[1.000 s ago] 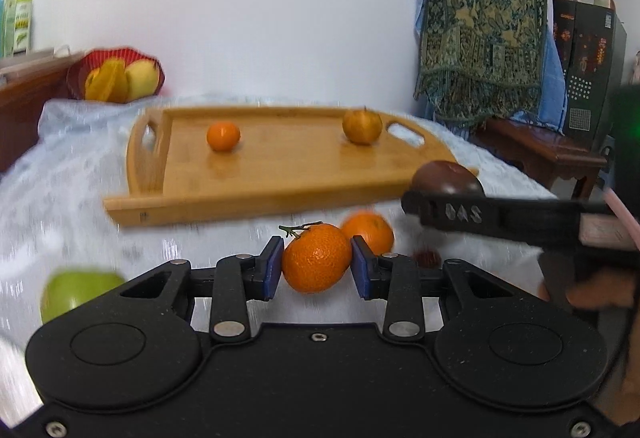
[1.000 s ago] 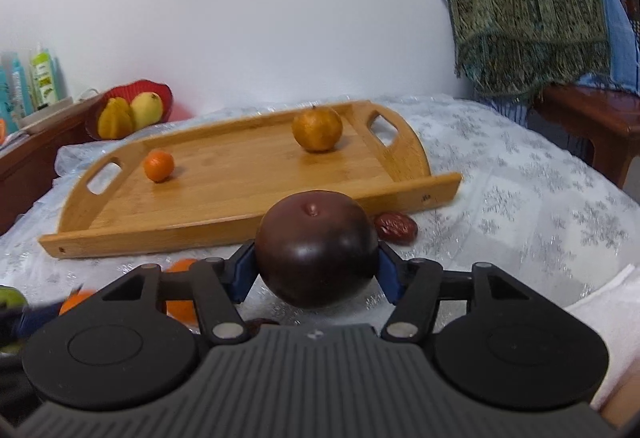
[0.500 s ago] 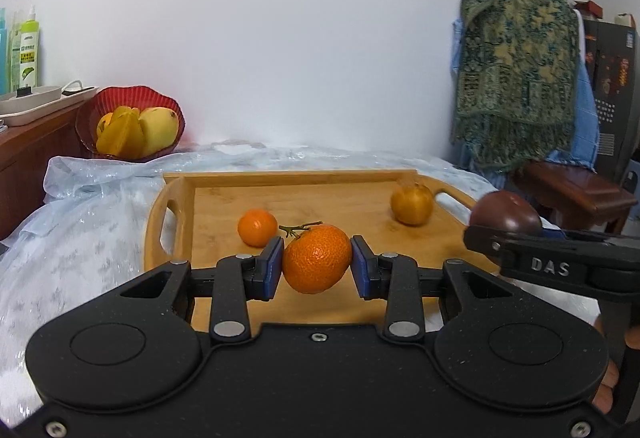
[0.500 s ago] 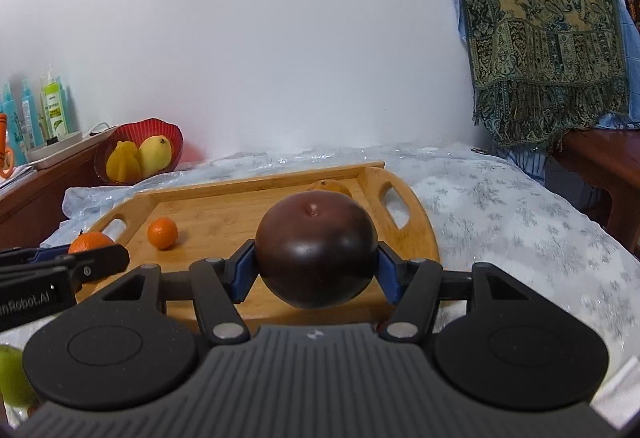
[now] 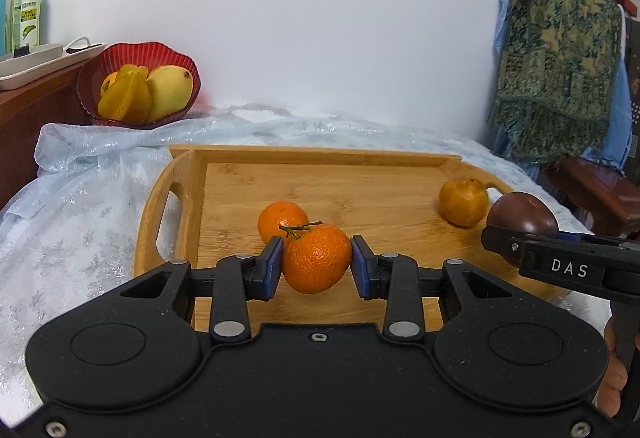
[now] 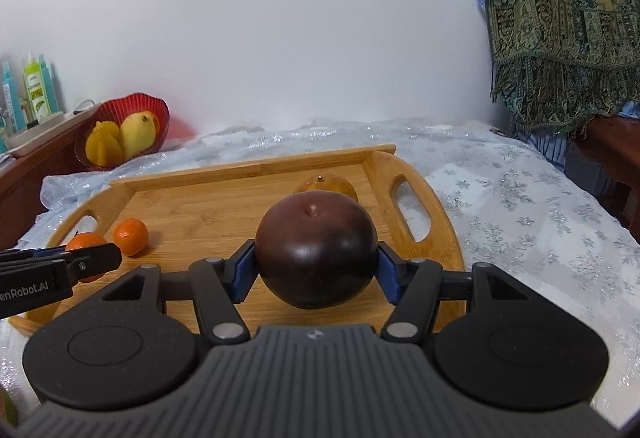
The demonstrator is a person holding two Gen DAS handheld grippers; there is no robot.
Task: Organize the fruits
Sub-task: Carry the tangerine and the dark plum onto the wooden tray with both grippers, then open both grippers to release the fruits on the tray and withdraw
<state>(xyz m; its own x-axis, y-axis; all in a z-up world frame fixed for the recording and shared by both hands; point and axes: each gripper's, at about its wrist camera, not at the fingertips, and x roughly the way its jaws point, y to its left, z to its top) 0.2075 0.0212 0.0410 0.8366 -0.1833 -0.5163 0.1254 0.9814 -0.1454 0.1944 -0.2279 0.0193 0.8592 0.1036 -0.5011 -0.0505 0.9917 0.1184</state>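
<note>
The left hand-held gripper (image 5: 318,266) is squeezed onto an orange with a little stem (image 5: 317,258). Its blue pads (image 5: 274,265) press on both sides of the fruit. The orange hangs over the near part of the wooden tray (image 5: 360,158).

The right hand-held gripper (image 6: 316,264) is clamped on a big dark purple fruit (image 6: 316,248), held above the tray too.

The left wrist view shows a small orange (image 5: 280,220) lying on the tray just behind the held one. It also shows a yellow-brown fruit (image 5: 463,201) in full, near the tray's right handle. In the right wrist view that yellow-brown fruit (image 6: 332,185) is mostly hidden behind the dark fruit.

The right wrist view shows more of the sparkly cloth (image 6: 520,198) on the tabletop to the right of the tray, and both tray handles.

Both views show a red bowl (image 5: 136,58) with yellow fruit in it, back by the wall on the left. A green patterned blanket (image 5: 560,50) hangs on the right.
</note>
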